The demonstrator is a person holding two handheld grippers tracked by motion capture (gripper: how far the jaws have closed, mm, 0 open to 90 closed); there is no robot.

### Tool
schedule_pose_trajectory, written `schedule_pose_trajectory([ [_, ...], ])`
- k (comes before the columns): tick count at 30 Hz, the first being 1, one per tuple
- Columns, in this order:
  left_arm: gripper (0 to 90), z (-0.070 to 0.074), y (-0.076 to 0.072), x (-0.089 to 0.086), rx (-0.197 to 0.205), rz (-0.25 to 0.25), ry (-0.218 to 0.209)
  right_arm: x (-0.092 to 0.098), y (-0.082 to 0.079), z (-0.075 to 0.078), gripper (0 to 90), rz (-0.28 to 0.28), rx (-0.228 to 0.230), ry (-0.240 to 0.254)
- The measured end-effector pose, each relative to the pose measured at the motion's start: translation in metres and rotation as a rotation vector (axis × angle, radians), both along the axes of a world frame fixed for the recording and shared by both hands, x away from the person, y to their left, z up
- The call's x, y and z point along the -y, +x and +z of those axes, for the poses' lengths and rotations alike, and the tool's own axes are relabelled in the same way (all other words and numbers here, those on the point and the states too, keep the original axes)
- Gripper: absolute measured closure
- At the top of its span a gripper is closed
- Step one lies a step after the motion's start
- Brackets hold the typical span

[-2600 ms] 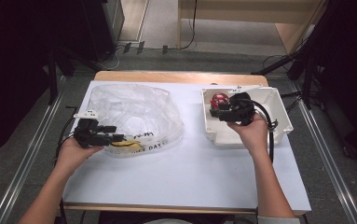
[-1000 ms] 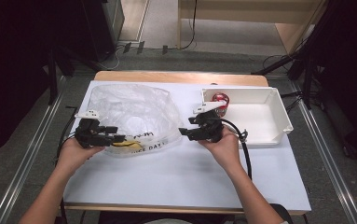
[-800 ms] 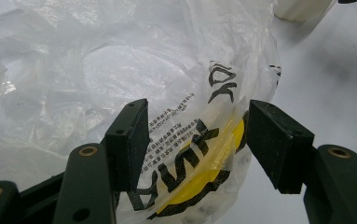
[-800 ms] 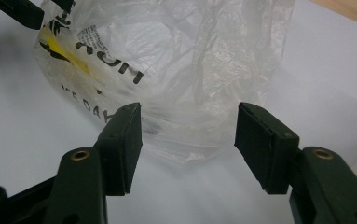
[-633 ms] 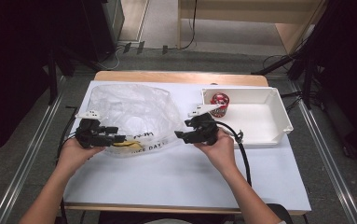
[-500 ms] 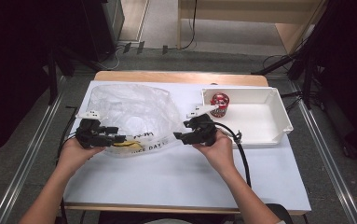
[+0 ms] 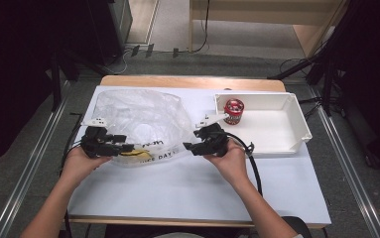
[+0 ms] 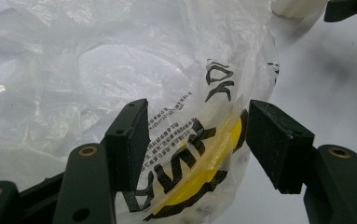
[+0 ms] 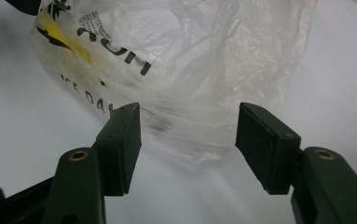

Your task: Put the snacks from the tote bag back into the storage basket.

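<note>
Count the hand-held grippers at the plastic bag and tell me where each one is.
2. The left hand-held gripper is at the plastic bag's near-left printed edge; the right hand-held gripper is at its near-right corner, jaws open. None seem hidden.

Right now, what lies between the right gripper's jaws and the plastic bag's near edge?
Only bare white table: in the right gripper view the right gripper stands open just short of the plastic bag.
</note>
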State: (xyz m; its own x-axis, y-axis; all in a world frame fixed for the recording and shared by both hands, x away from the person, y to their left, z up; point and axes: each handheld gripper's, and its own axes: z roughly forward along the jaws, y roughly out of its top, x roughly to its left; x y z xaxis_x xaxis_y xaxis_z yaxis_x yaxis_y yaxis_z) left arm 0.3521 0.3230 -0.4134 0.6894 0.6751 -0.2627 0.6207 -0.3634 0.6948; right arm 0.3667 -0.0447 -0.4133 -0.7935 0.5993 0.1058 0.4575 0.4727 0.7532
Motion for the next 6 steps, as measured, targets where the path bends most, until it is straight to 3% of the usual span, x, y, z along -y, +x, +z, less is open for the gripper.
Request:
schedule_pose_trajectory([
  [6,40.4,0.0002,0.0003,-0.0003,0.002,0.0,0.001,-0.0001,0.0004,-0.0006,41.3,0.0,-0.008,-0.001],
])
